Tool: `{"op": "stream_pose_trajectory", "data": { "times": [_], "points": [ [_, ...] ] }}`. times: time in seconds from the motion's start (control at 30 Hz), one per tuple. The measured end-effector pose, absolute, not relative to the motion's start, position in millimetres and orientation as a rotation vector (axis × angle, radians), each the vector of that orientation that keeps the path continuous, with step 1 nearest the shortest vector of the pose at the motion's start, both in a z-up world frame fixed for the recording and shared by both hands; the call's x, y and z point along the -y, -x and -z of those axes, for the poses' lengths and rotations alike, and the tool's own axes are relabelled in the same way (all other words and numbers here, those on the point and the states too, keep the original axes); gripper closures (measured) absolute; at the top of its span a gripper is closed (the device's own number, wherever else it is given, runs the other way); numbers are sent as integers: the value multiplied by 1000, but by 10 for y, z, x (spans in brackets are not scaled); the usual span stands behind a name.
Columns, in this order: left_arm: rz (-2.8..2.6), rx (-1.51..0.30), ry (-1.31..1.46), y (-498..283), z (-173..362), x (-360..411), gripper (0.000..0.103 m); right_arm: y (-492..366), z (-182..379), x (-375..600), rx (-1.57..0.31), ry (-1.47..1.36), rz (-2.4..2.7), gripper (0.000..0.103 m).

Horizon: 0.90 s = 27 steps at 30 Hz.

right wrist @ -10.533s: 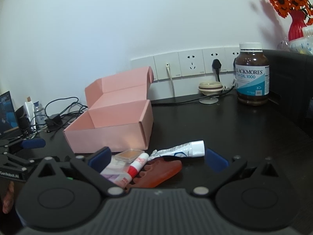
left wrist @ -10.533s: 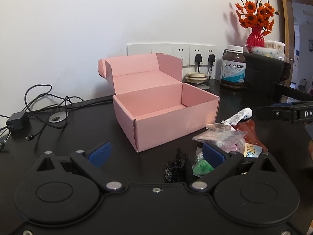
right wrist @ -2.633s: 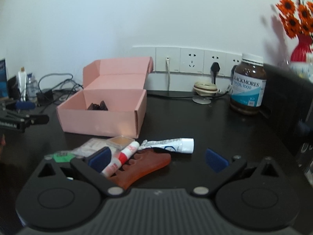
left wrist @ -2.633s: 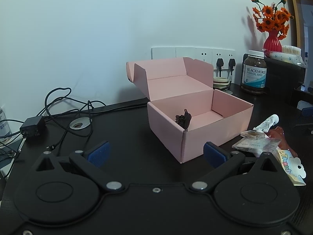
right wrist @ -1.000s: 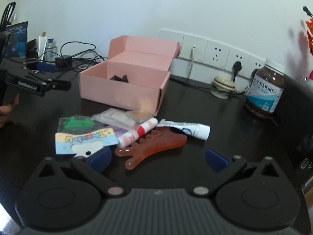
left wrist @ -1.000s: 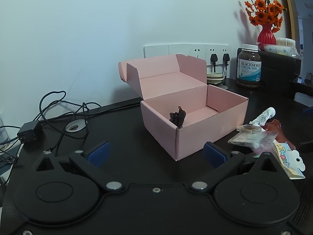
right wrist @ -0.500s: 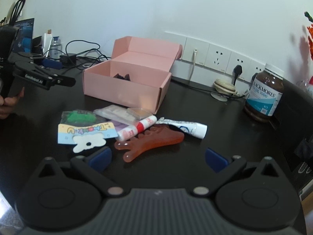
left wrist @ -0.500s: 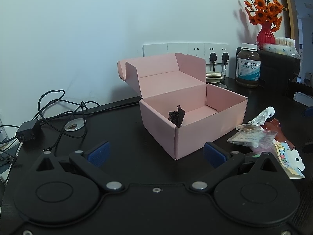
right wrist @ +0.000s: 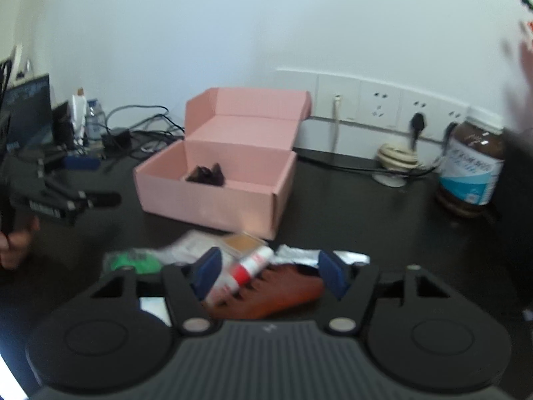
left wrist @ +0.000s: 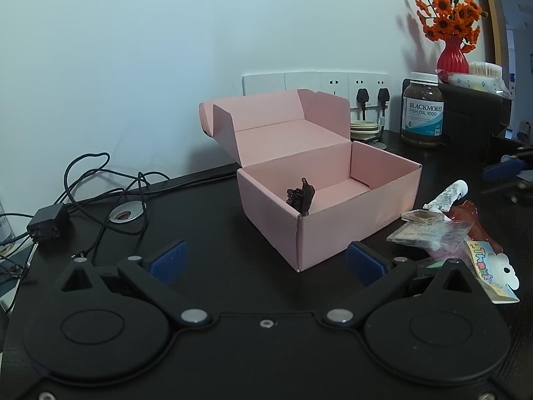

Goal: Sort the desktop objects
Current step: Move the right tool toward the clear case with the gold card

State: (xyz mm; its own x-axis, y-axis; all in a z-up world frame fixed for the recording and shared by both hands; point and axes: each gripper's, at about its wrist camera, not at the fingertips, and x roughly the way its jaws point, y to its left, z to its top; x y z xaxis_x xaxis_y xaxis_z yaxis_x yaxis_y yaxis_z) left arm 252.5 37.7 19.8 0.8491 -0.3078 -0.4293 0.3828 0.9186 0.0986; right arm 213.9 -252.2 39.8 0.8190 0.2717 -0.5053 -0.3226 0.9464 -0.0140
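An open pink box [left wrist: 333,230] [right wrist: 206,206] stands mid-desk with a black hair clip [left wrist: 301,196] [right wrist: 206,175] inside. To its right lies a pile: a brown comb [right wrist: 276,293] [left wrist: 469,213], a red-and-white tube [right wrist: 251,266], a white tube [left wrist: 446,195], a small compact [left wrist: 421,216], a clear bag [left wrist: 429,236], a green packet [right wrist: 133,261] and a "Thanks" card [left wrist: 489,273]. My right gripper [right wrist: 269,273] is low over the pile, jaws closing, with the red-and-white tube and the comb between them; the blur hides any contact. My left gripper [left wrist: 266,260] is open and empty, short of the box.
A fish-oil bottle [left wrist: 422,113] [right wrist: 473,170], wall sockets [left wrist: 316,83] and a red vase of orange flowers [left wrist: 449,56] on a black cabinet [left wrist: 473,116] stand at the back right. Cables [left wrist: 100,180] and an adapter [left wrist: 46,223] lie at the left. A hand [right wrist: 13,243] holds the left gripper.
The right gripper has moved in low over the pile and its jaws have narrowed around the red-and-white tube and the comb. The left gripper and the box have stayed put.
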Motion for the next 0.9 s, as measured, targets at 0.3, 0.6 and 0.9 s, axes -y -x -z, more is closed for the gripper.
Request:
{"op": "stream_pose_trajectory", "data": {
  "times": [0.3, 0.6, 0.9],
  "points": [
    [377, -420, -193, -2529, -196, -366, 0, -2424, -353, 2272, -583, 87, -356, 56],
    [380, -417, -201, -2527, -192, -361, 0, -2673, -310, 2159, -657, 12, -353, 56],
    [388, -416, -212, -2526, -194, -348, 0, -2801, -240, 2092, -693, 19, -320, 56]
  ]
}}
